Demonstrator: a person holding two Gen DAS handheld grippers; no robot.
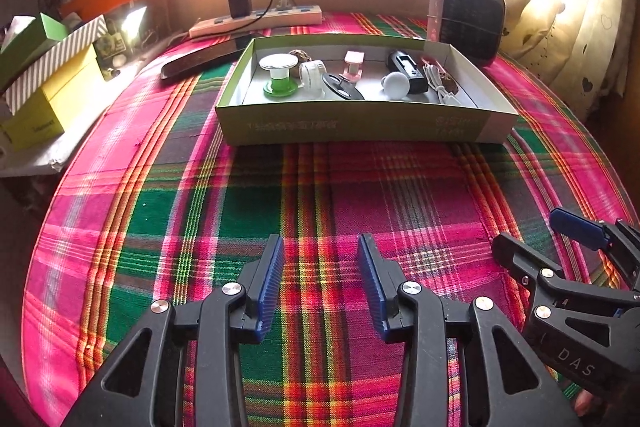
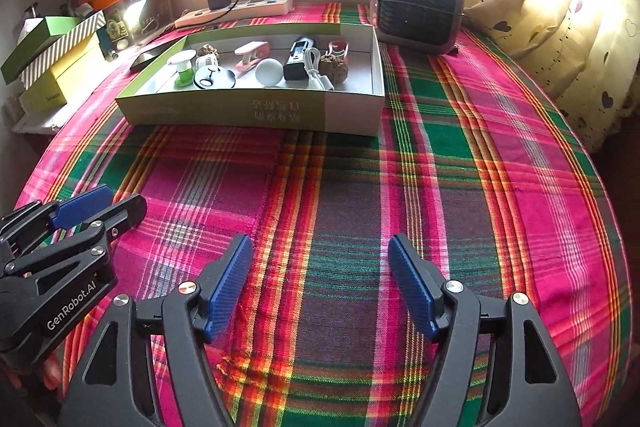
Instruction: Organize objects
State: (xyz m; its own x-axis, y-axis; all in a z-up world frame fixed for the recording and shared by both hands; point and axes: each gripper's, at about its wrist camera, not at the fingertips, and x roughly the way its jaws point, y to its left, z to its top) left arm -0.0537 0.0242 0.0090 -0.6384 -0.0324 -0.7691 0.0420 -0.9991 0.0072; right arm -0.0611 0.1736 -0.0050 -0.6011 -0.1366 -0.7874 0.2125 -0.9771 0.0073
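A shallow green-and-white cardboard box (image 1: 360, 127) (image 2: 256, 115) lies on the plaid cloth ahead of both grippers. Inside it are a green-and-white spool (image 1: 278, 75), a white ball (image 1: 396, 85) (image 2: 269, 73), a black device (image 1: 406, 69) (image 2: 298, 61), a pink clip (image 1: 353, 65) (image 2: 250, 55), a white cable (image 2: 316, 73) and other small items. My left gripper (image 1: 320, 255) hovers over bare cloth, open, with nothing between its blue pads. My right gripper (image 2: 320, 255) stands wider open, also empty. Each gripper shows at the edge of the other's view.
A small heater (image 1: 466, 19) (image 2: 418, 1) stands behind the box to the right. A power strip (image 1: 256, 21) with a black charger lies along the back wall. Stacked boxes (image 1: 44, 67) sit at the left edge. Curtains (image 2: 560, 27) hang on the right.
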